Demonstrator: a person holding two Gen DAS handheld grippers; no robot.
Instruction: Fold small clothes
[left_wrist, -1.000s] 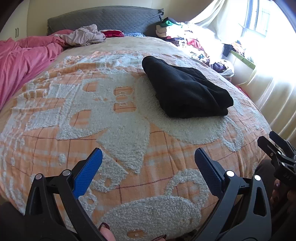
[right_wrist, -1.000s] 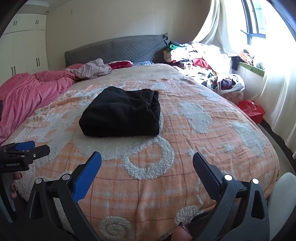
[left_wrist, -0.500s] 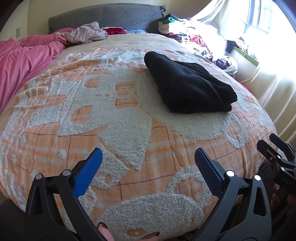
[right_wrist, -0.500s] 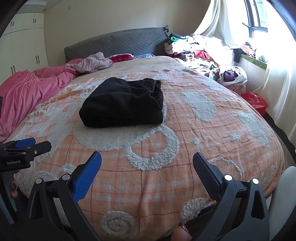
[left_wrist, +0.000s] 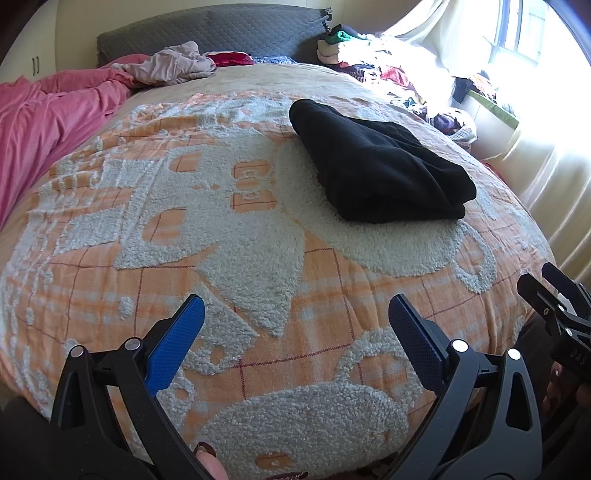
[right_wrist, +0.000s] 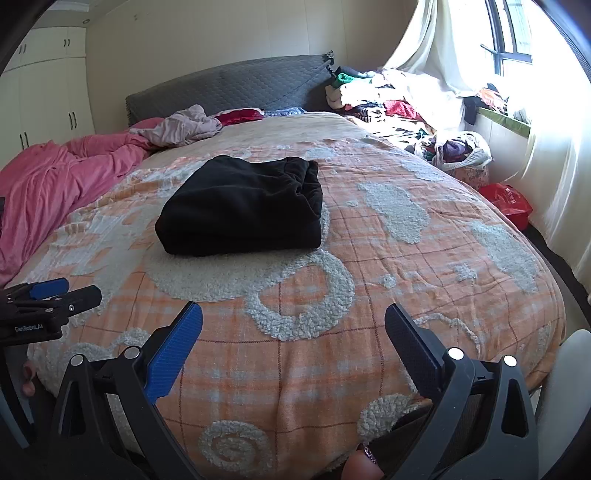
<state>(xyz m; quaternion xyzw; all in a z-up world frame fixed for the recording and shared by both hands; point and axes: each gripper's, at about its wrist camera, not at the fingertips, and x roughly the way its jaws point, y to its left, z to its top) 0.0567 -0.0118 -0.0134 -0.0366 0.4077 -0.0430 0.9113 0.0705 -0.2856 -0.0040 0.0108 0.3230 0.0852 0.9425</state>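
The folded black garment (right_wrist: 242, 210) lies squared on the orange blanket (right_wrist: 369, 295), apparently finished; the left gripper (left_wrist: 295, 332) and right gripper (right_wrist: 293, 332) hang short of it, jaws released (nothing held).

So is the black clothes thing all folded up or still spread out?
Folded. The black garment sits as a neat thick rectangle on the orange blanket, layered edges stacked at its front. Both grippers are open and off it.

Folded black garment (right_wrist: 242, 206) lies on orange bedspread (right_wrist: 388, 295).
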